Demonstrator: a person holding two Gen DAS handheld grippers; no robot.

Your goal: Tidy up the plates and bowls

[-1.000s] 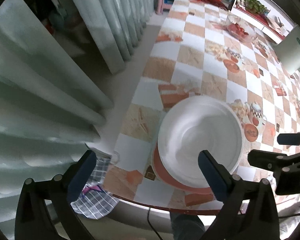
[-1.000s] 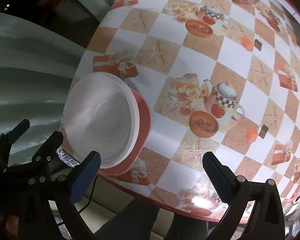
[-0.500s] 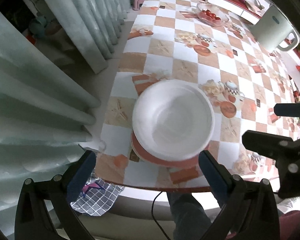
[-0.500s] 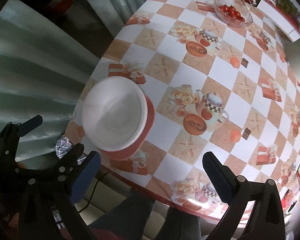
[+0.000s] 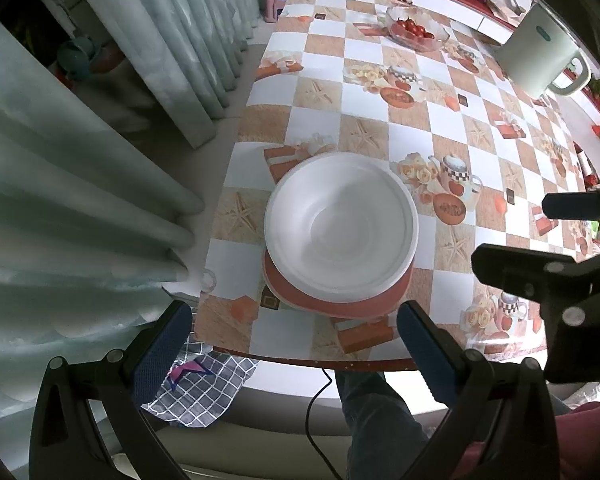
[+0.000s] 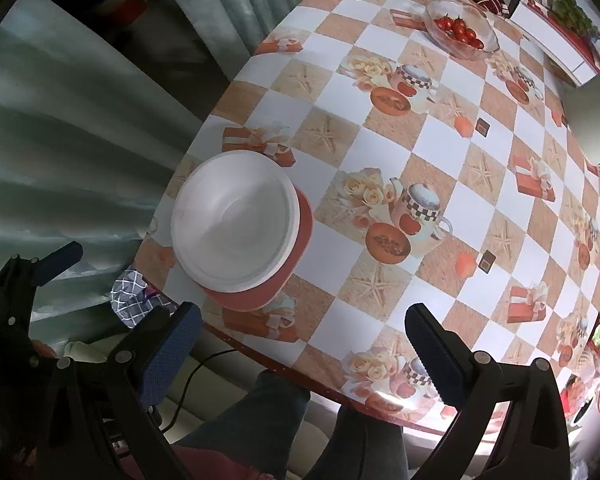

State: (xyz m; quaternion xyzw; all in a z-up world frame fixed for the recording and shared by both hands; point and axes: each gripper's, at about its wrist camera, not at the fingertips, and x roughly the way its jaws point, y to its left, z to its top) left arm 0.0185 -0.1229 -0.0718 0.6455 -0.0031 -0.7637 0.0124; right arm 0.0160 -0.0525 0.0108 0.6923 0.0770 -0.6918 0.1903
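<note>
A white bowl [image 5: 342, 227] sits on a red plate [image 5: 340, 306] near the front left corner of the checked table [image 5: 428, 120]. The same white bowl [image 6: 234, 220] and red plate [image 6: 296, 248] show in the right wrist view. My left gripper [image 5: 292, 346] hangs open above and in front of the table edge, holding nothing. My right gripper [image 6: 300, 350] is open too, raised over the front edge to the right of the stack, with nothing between its fingers. The right gripper's black frame [image 5: 548, 276] shows at the right of the left wrist view.
A glass bowl of tomatoes [image 5: 416, 32] stands at the far end and a white kettle [image 5: 540, 60] at the far right. Pale curtains [image 5: 80, 160] hang left of the table. A checked cloth [image 5: 204, 388] and a person's legs [image 5: 380, 420] are below the front edge.
Both grippers have pulled up and back from the stack, so the bowl and plate look smaller and more of the table shows. The bowl and plate have stayed put.
</note>
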